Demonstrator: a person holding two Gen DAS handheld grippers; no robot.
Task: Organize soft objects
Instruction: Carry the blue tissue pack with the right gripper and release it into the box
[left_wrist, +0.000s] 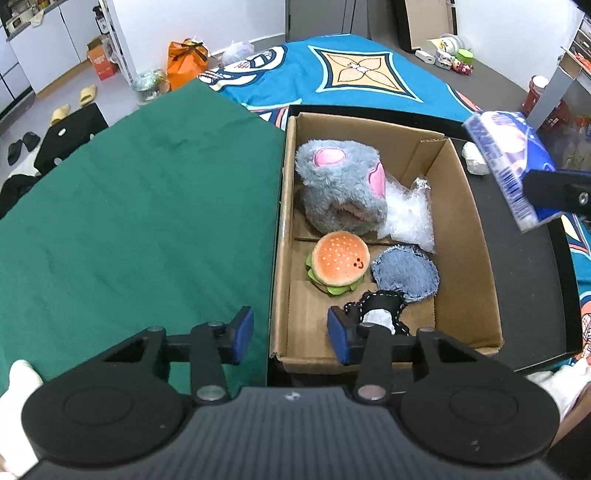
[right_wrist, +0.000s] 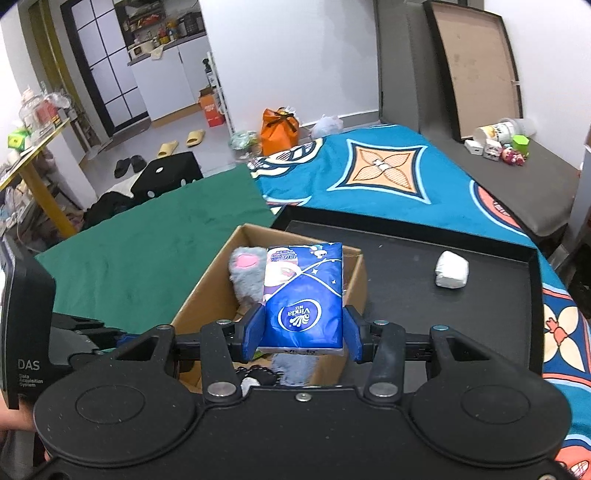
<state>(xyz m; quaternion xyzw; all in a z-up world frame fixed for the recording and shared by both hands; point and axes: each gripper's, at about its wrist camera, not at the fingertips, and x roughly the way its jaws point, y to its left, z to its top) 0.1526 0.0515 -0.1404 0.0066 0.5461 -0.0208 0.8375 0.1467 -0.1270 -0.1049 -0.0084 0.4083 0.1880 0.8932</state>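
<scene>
Black tray (right_wrist: 480, 295) on bed | right gripper (right_wrist: 302, 338) clamped on tissue pack (right_wrist: 303, 295), long axis forward, above cardboard box (right_wrist: 199, 295) | left gripper (left_wrist: 291, 334) apart, empty, at box's near wall.

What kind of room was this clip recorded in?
Probably a small lived-in apartment: slippers lie on the floor, kitchen cabinets stand behind, and a patterned blue blanket covers the work surface.

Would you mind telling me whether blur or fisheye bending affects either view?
Left wrist view: the tissue pack held at the right edge is smeared by motion blur, while the cardboard box stays sharp though its edges bow. Right wrist view: the same pack is crisp, its logo legible; the black tray curves outward.
</scene>
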